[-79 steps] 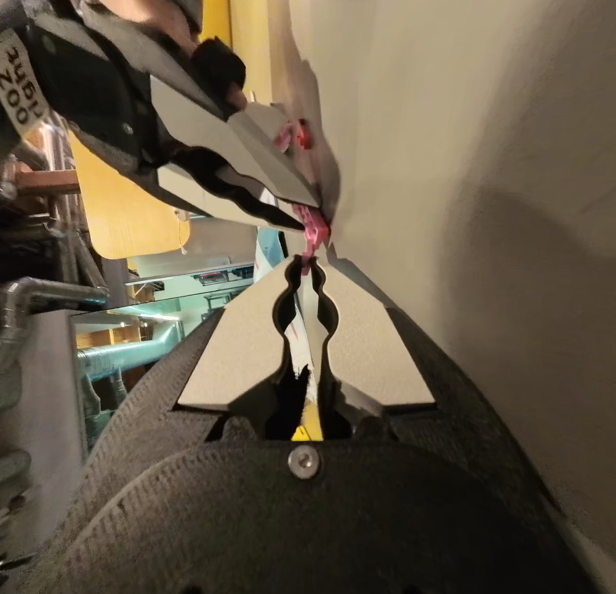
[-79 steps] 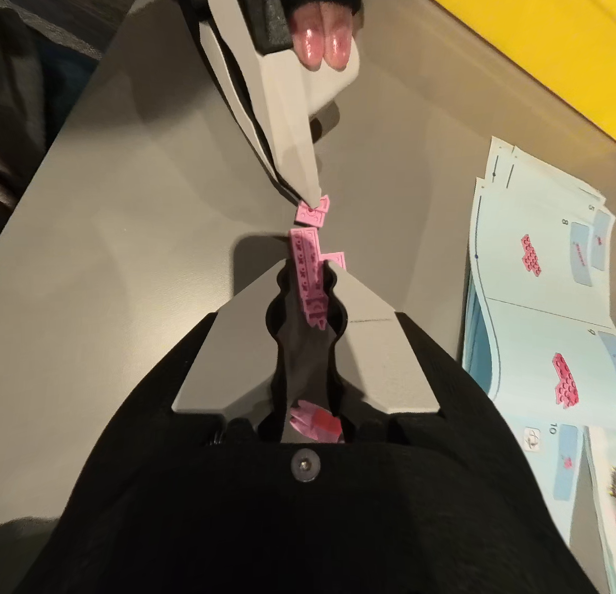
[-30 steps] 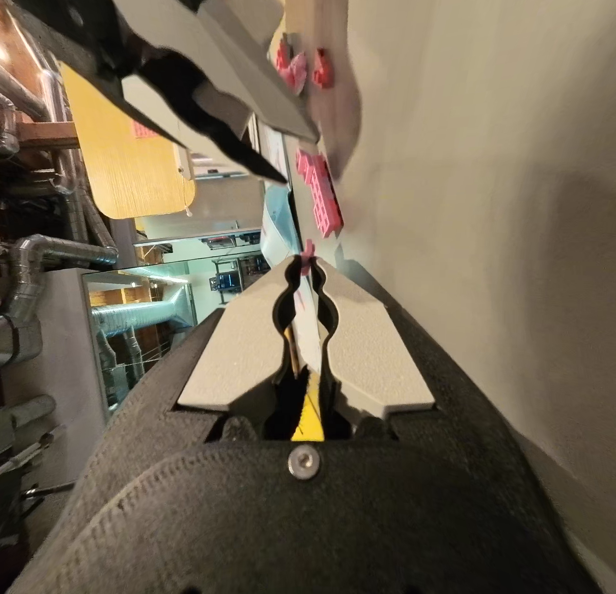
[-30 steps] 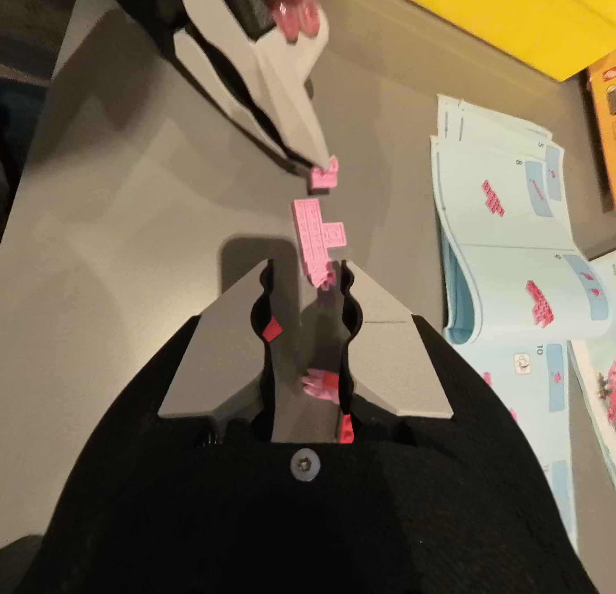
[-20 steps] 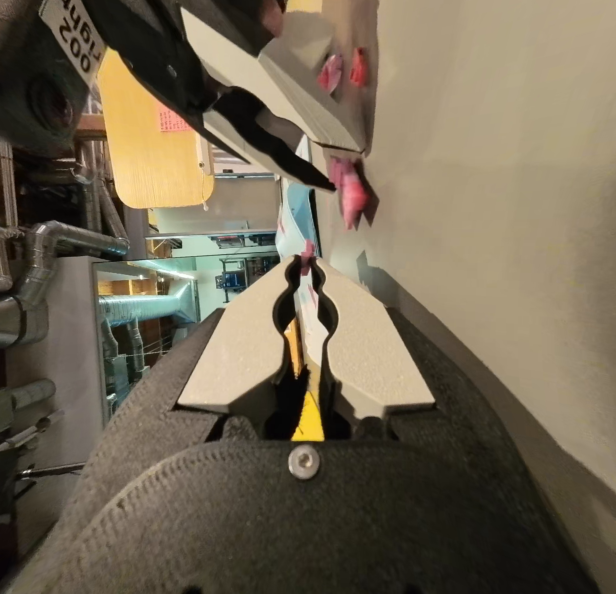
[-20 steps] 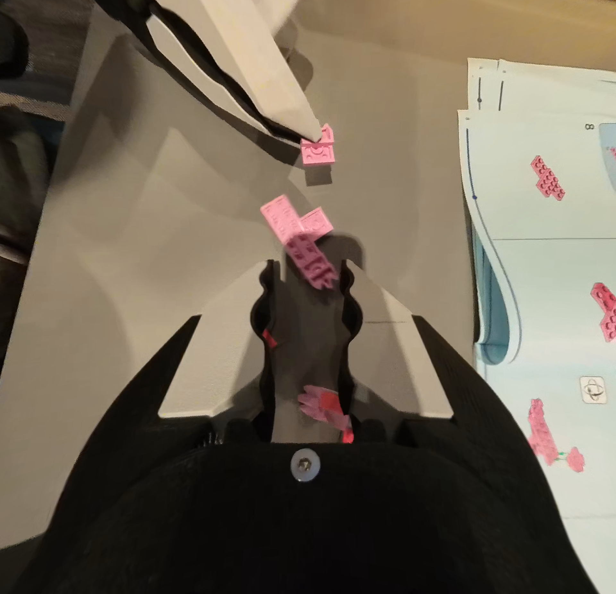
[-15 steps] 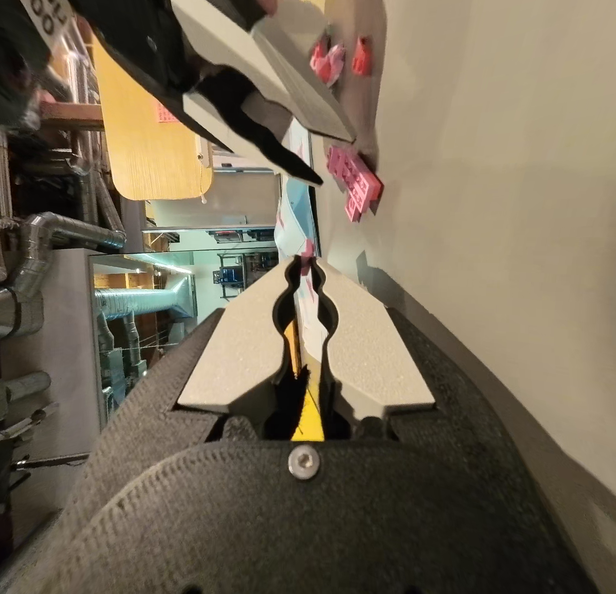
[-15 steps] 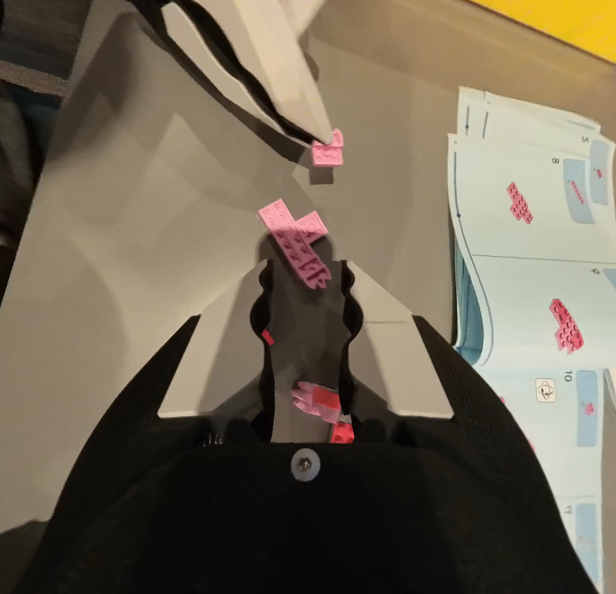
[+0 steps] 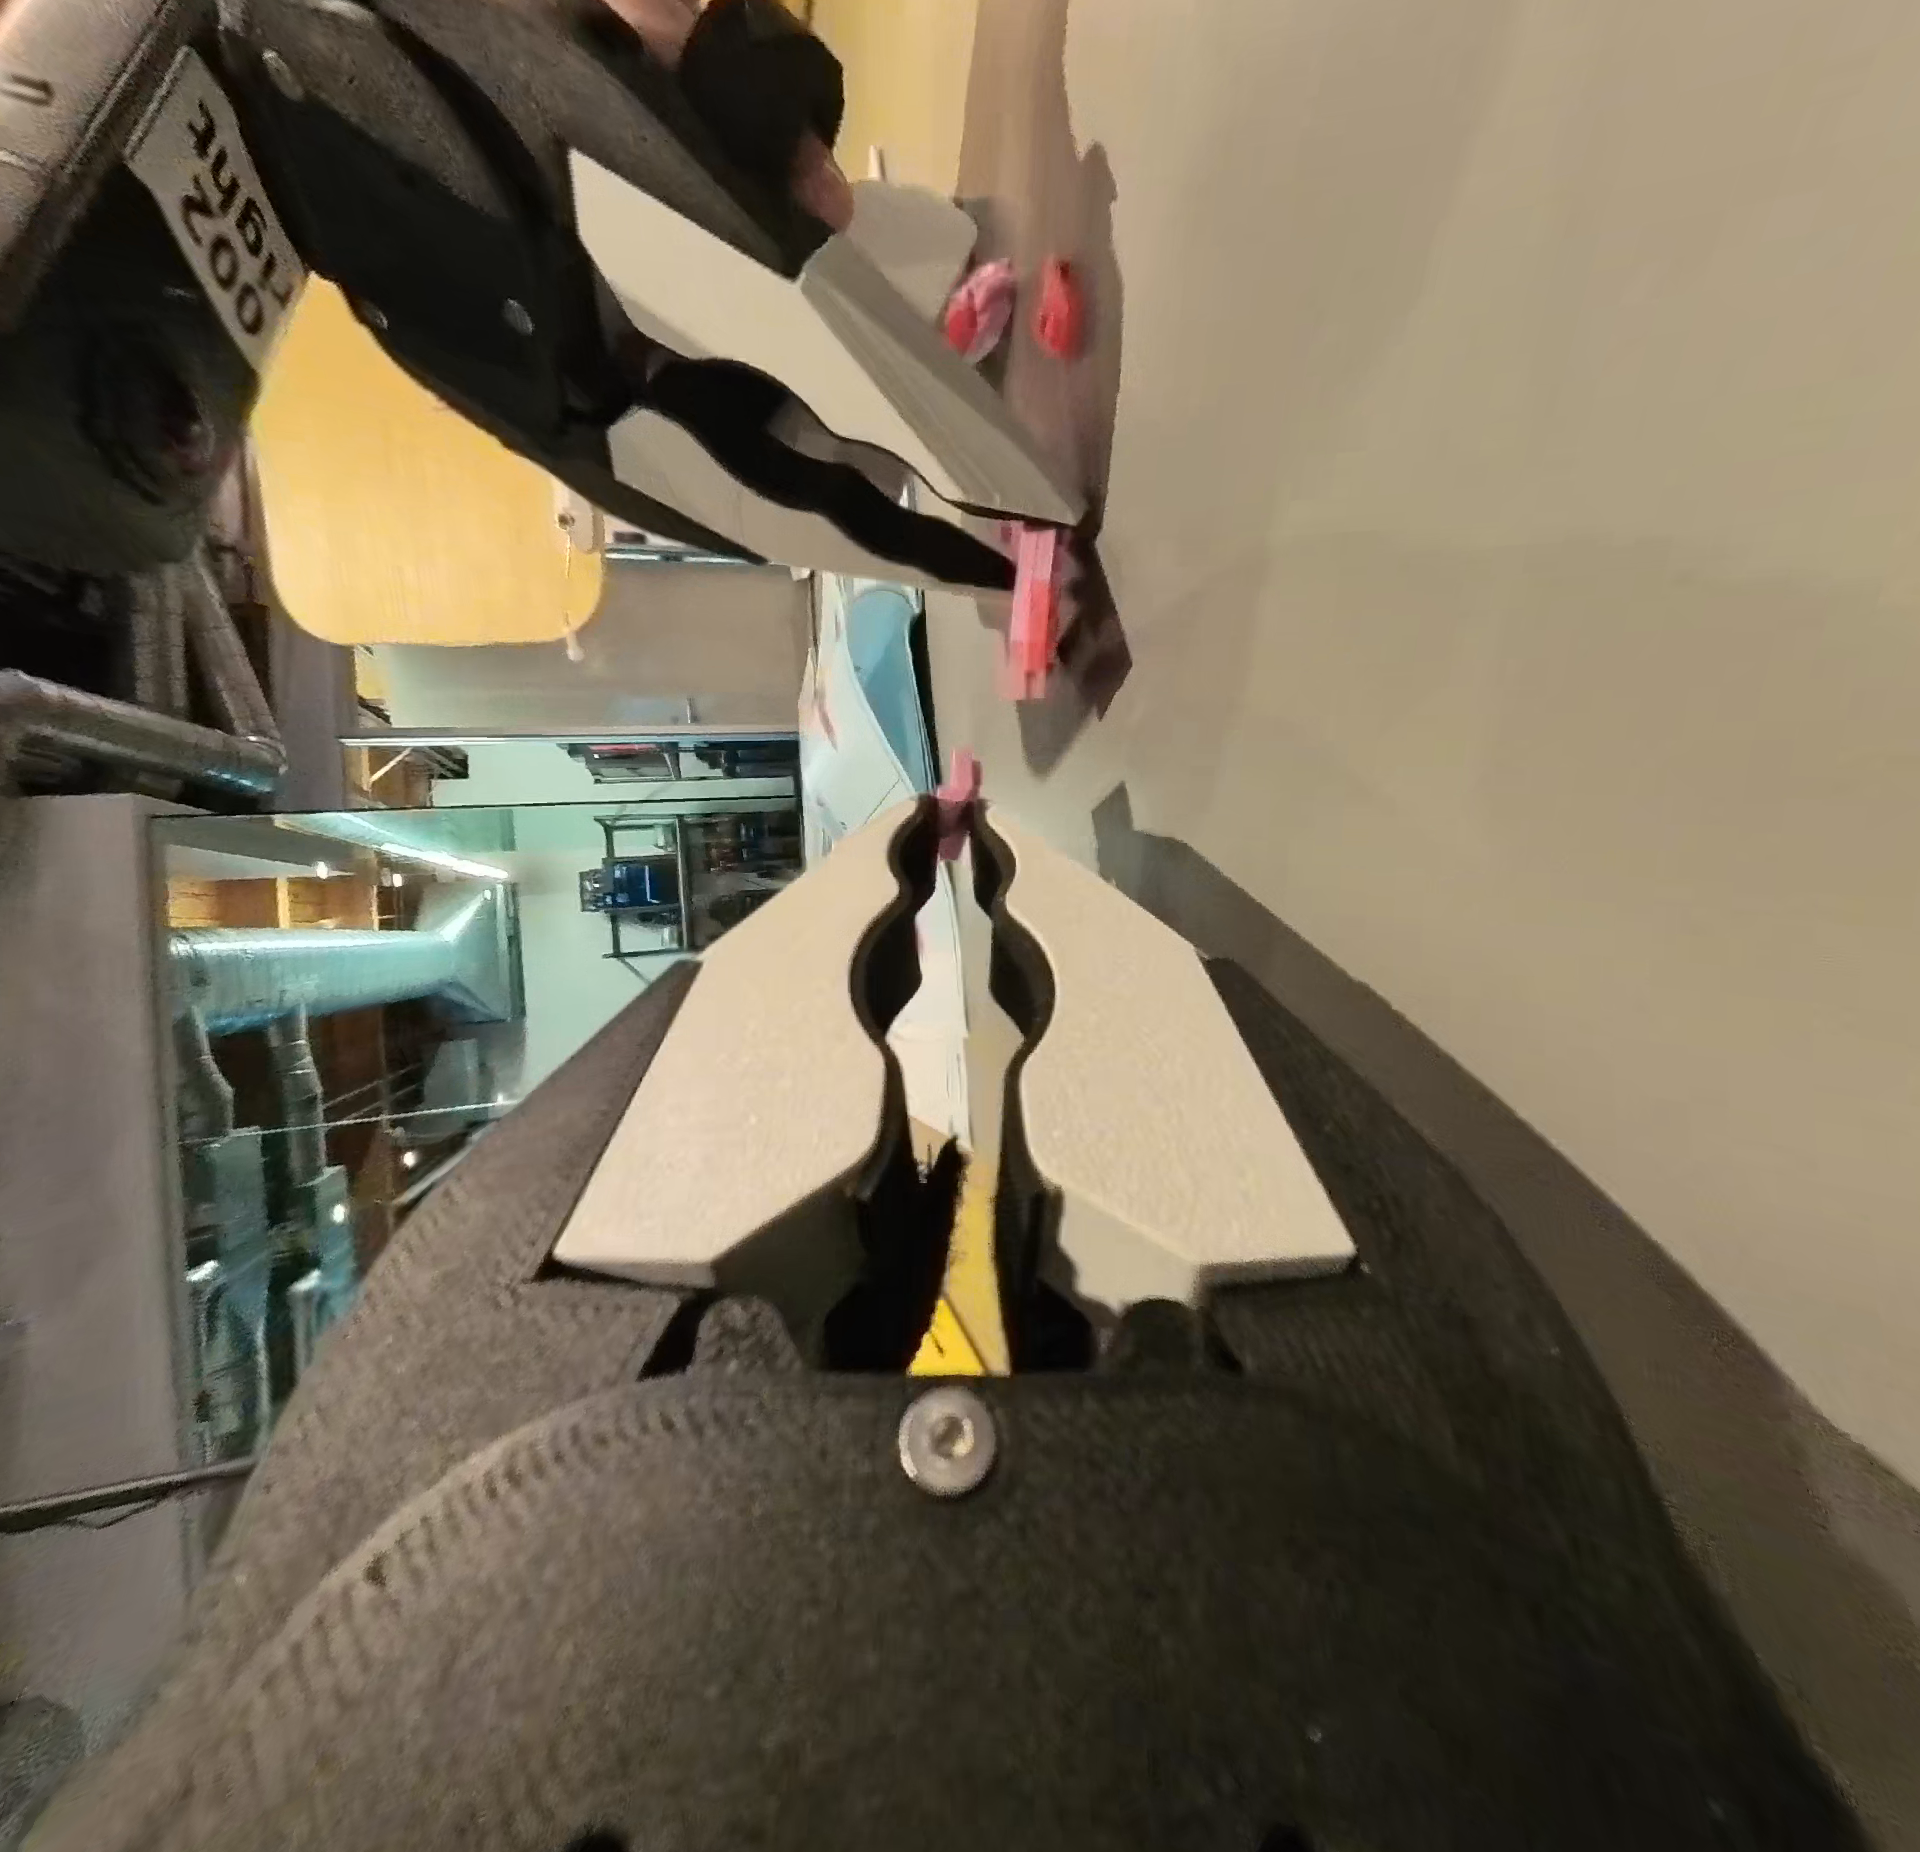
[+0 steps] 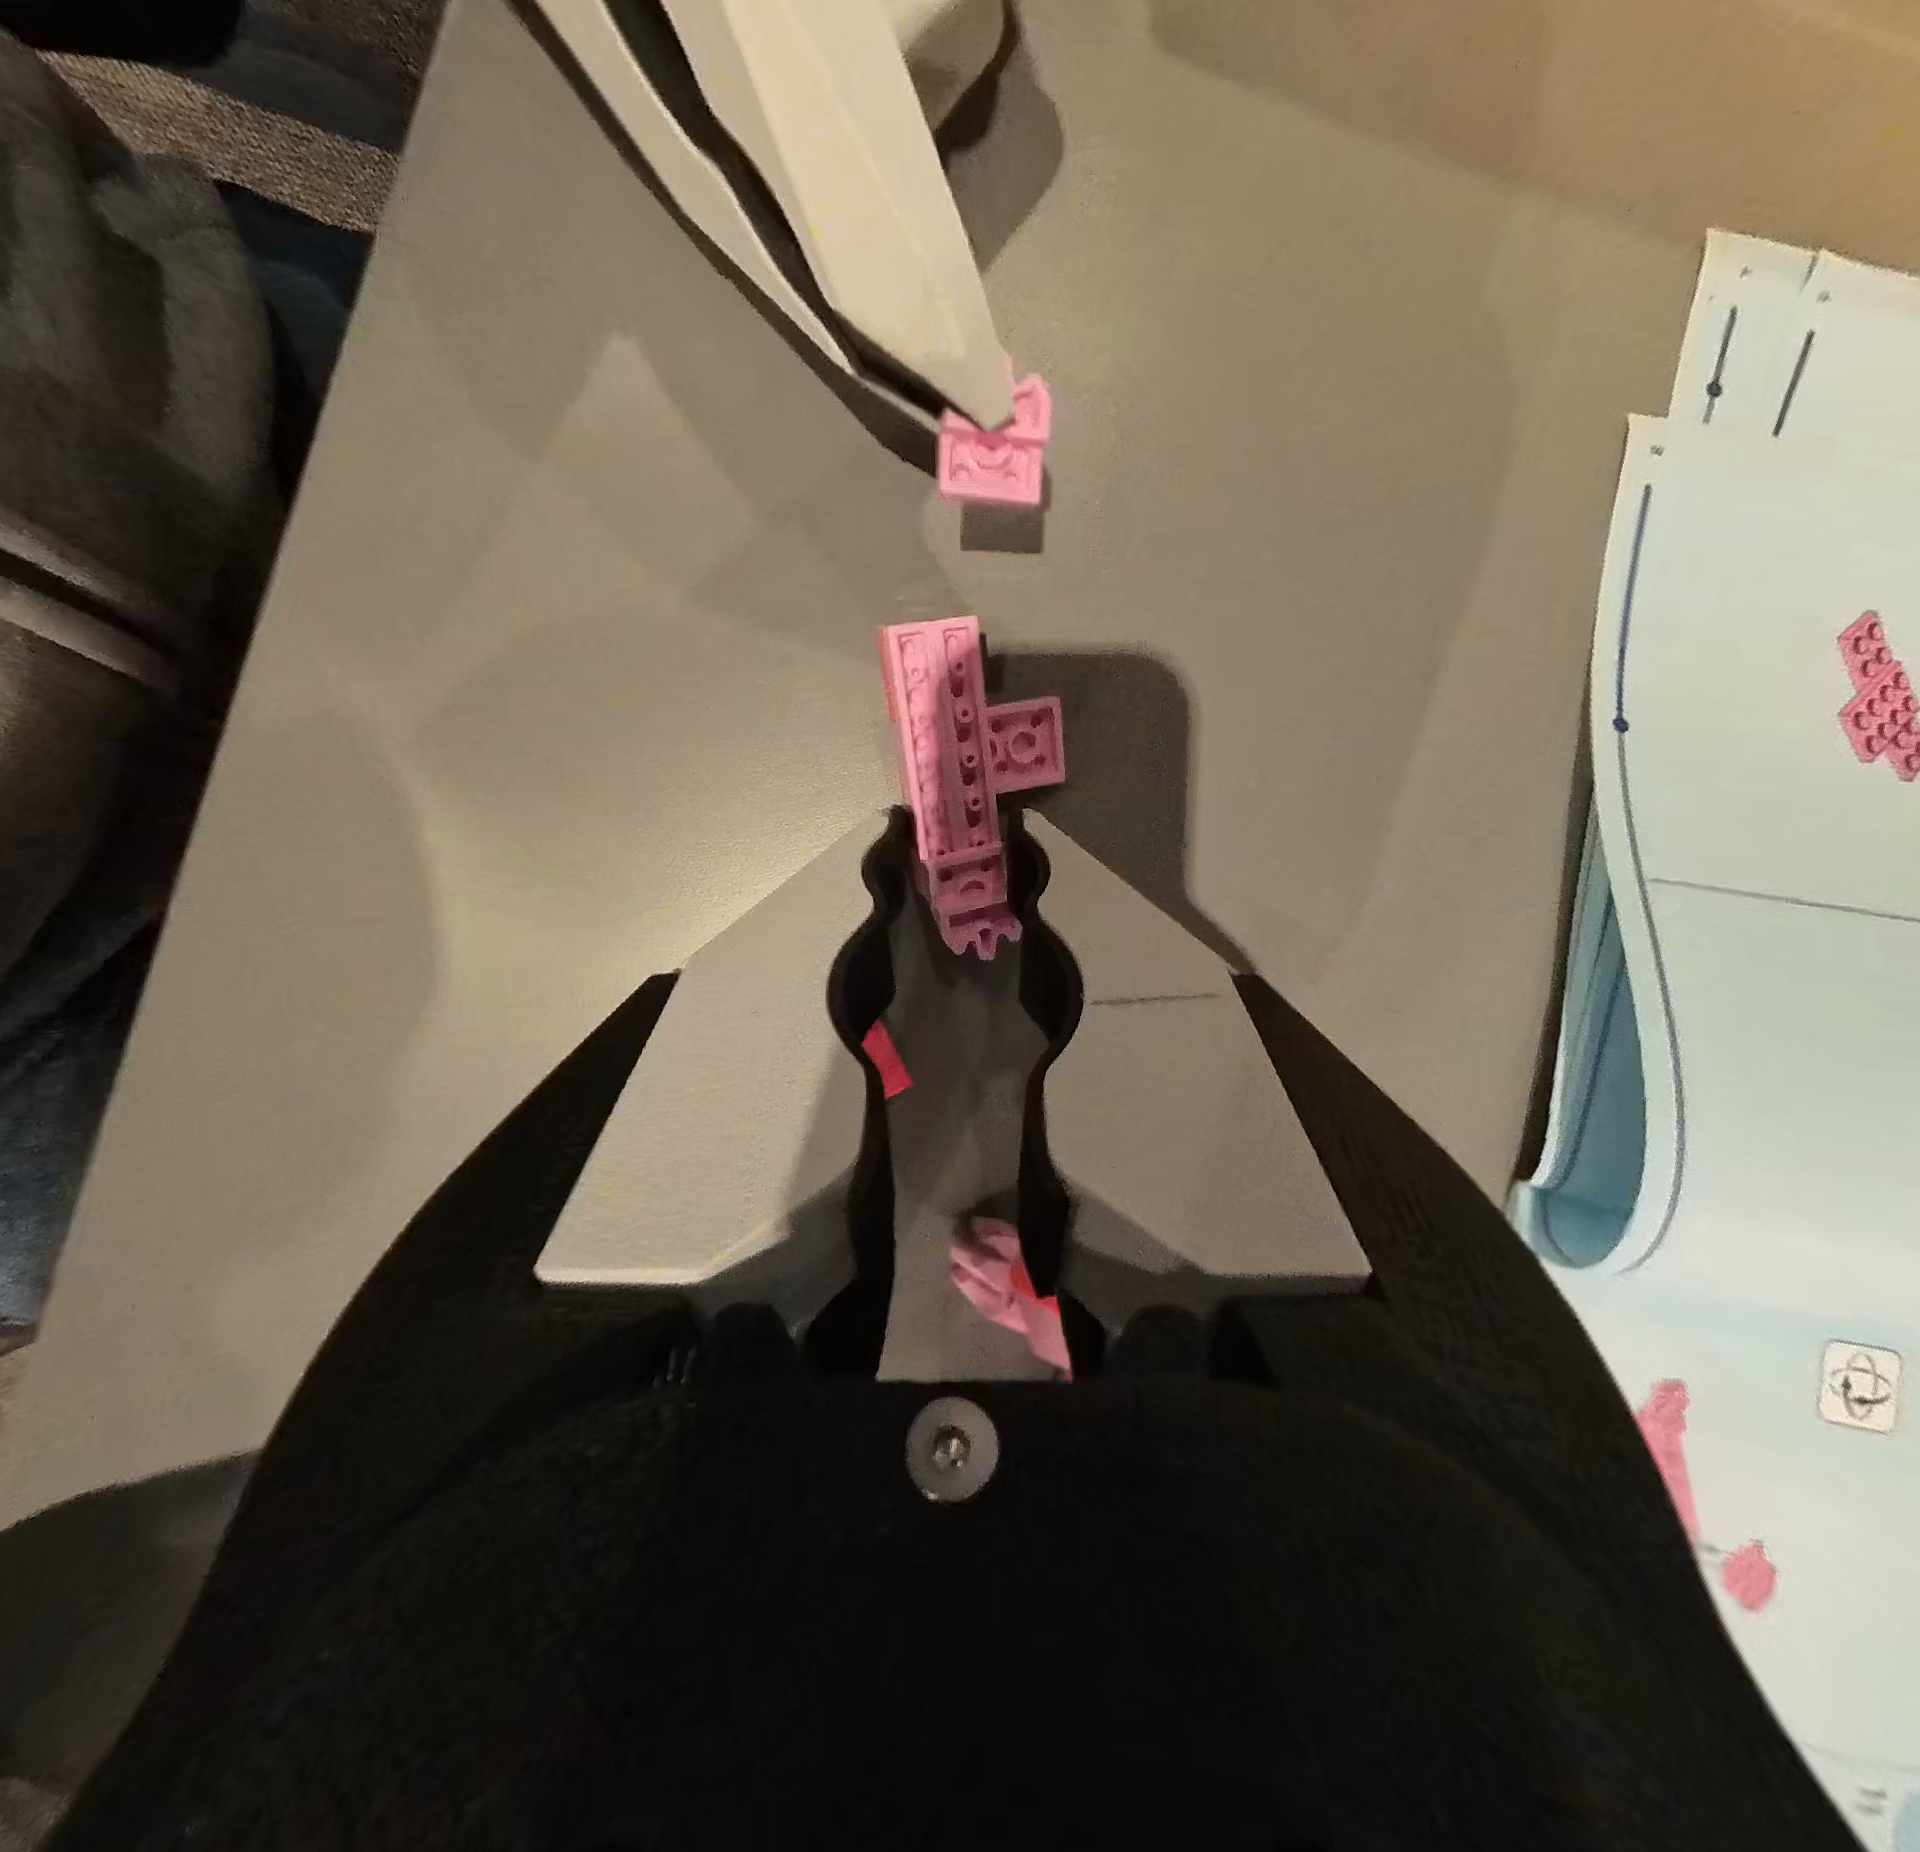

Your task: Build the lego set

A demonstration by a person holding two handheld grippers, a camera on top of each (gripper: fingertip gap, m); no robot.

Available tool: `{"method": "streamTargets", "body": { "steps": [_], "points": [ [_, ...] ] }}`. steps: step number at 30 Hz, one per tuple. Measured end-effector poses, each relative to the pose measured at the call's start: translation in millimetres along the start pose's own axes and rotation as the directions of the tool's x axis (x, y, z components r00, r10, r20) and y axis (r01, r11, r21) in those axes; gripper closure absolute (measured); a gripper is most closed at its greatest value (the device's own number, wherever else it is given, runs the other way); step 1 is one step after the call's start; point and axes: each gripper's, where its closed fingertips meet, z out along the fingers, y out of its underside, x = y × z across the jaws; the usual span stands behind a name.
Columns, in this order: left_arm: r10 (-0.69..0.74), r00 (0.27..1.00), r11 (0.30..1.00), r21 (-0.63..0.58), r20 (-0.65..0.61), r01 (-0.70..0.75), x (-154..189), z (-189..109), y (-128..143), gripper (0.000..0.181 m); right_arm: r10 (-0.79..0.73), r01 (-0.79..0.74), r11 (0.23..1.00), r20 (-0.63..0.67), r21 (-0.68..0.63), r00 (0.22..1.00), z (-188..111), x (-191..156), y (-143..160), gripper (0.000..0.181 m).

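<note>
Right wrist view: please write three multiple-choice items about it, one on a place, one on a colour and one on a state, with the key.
1. Seen from the right gripper, where does the instruction booklet lie?
A) to its left
B) to its right, on the table
C) straight ahead

2. What colour is the small plate in the left gripper?
A) blue
B) pink
C) yellow

3. How is the pink assembly?
A) held at the right gripper's fingertips
B) flat on the booklet
C) inside a box

Key:
1 B, its pale blue pages fill the right edge.
2 B, it is pink like the assembly.
3 A, the fingertips close on its near end, and its shadow falls apart from it.
</note>
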Motion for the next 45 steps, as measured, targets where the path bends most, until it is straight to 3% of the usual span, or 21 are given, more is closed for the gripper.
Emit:
{"method": "streamTargets", "body": {
  "steps": [5, 10, 16, 19, 25, 29, 32, 38, 42, 45],
  "points": [
    [-0.092, 0.995, 0.995, -0.038, 0.026, 0.093, -1, -10, -12, 0.176, 0.087, -0.088, 0.995, 0.039, 0.041, 0.995, -16, -25, -3, 0.165],
    [-0.221, 0.974, 0.975, 0.023, 0.057, 0.220, -9, -17, -51, 0.176, 0.154, -0.151, 0.987, -0.075, 0.048, 0.985, -41, -52, 11, 0.165],
    [-0.206, 0.975, 0.978, 0.040, 0.081, 0.204, -4, -15, -87, 0.176, 0.068, -0.084, 0.993, -0.183, -0.078, 0.981, -41, -109, 48, 0.164],
    [-0.210, 0.973, 0.977, 0.047, 0.101, 0.206, -3, -15, -103, 0.176, 0.041, -0.061, 0.996, -0.249, -0.072, 0.968, -40, -117, 57, 0.164],
    [-0.222, 0.967, 0.975, 0.037, 0.125, 0.219, -4, -19, -119, 0.176, 0.030, -0.033, 0.999, -0.433, 0.002, 0.901, -52, -128, 54, 0.137],
    [-0.235, 0.962, 0.972, 0.029, 0.141, 0.234, -9, -28, -120, 0.176, 0.007, 0.035, 0.996, -0.486, 0.078, 0.874, -35, -153, 35, 0.120],
    [-0.238, 0.960, 0.971, 0.015, 0.149, 0.238, -12, -34, -118, 0.176, 0.031, 0.019, 0.996, -0.524, 0.090, 0.851, -27, -149, 33, 0.103],
    [-0.218, 0.961, 0.974, -0.022, 0.169, 0.225, -12, -48, -118, 0.176, 0.003, -0.013, 1.000, -0.553, -0.013, 0.833, -13, -146, 49, 0.095],
    [-0.219, 0.961, 0.972, -0.042, 0.169, 0.229, -8, -54, -116, 0.176, -0.077, 0.038, 0.997, -0.653, -0.074, 0.753, -19, -144, 50, 0.121],
    [-0.217, 0.963, 0.973, -0.050, 0.163, 0.227, -4, -56, -117, 0.176, -0.174, 0.108, 0.985, -0.744, -0.137, 0.645, -25, -145, 47, 0.148]
  ]
}}
